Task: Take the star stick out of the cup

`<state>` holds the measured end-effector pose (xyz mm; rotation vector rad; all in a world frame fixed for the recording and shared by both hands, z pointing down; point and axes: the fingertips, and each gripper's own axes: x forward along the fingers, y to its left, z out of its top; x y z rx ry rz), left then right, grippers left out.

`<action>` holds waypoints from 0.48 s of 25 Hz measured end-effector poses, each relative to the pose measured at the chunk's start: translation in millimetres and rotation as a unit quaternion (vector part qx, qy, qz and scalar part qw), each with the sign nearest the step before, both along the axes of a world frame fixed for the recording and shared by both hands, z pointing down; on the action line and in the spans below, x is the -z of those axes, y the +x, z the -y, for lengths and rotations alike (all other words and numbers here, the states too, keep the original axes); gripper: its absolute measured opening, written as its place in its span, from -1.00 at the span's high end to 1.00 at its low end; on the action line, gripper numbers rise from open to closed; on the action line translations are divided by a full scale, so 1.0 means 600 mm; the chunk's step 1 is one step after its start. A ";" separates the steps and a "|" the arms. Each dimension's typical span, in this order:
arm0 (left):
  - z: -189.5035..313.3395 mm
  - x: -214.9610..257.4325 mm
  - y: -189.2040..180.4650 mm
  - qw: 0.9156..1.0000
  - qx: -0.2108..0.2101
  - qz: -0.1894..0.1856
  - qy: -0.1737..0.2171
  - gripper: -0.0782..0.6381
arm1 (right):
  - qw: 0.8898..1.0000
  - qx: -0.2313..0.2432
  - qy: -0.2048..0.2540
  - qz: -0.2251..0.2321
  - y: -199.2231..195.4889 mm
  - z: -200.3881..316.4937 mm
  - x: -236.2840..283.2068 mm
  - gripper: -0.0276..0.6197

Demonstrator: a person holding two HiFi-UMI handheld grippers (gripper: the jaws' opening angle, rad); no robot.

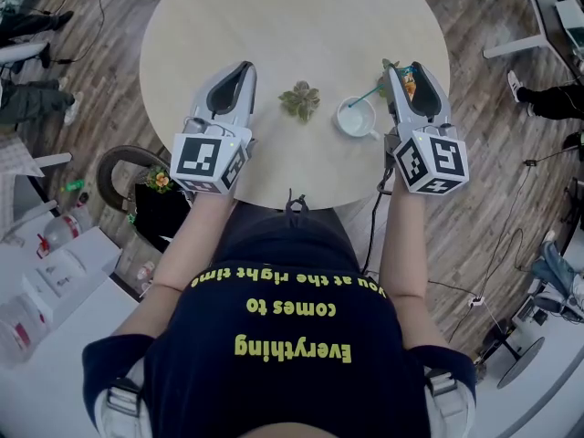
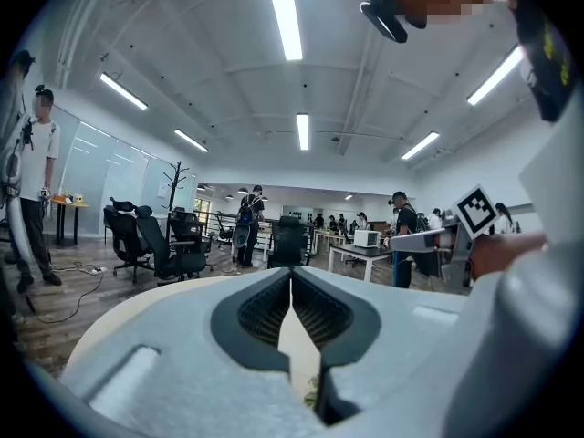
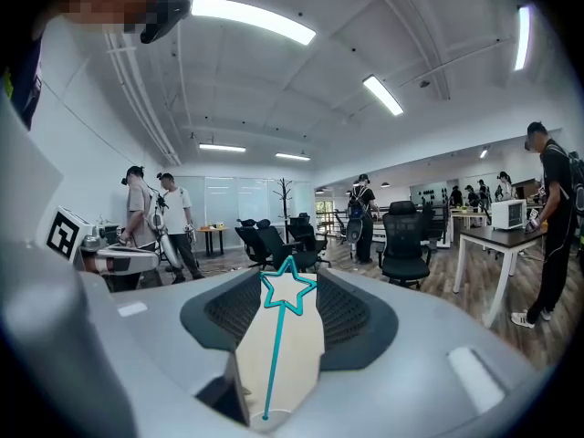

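A white cup (image 1: 340, 119) stands on the round beige table (image 1: 292, 26), right of centre. The teal star stick (image 1: 366, 95) slants up out of it to the right, into my right gripper (image 1: 406, 71). In the right gripper view the star (image 3: 289, 292) sits between the ribbed pads of that gripper (image 3: 290, 283), touching both. The thin stick runs down to the cup's rim (image 3: 274, 423). My left gripper (image 1: 243, 67) hovers over the table's left part. Its jaws (image 2: 292, 277) are shut, pads meeting, with nothing between them.
A small green plant ornament (image 1: 299, 100) lies on the table between the two grippers, left of the cup. A chair with a dark bag (image 1: 151, 203) stands by the table's near-left edge. Office chairs (image 2: 151, 245), desks and standing people (image 3: 173, 222) fill the room beyond.
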<state>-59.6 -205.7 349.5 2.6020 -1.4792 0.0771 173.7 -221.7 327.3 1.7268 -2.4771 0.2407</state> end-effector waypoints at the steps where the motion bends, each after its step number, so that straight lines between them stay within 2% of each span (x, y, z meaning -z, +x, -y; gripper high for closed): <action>1: -0.002 0.002 -0.001 1.000 0.001 0.000 0.002 0.76 | 1.000 0.002 0.005 0.000 -0.002 -0.003 0.007 0.29; 12: -0.009 0.035 -0.016 1.000 0.012 -0.001 0.028 0.78 | 0.998 0.020 0.060 -0.007 -0.027 -0.025 0.082 0.29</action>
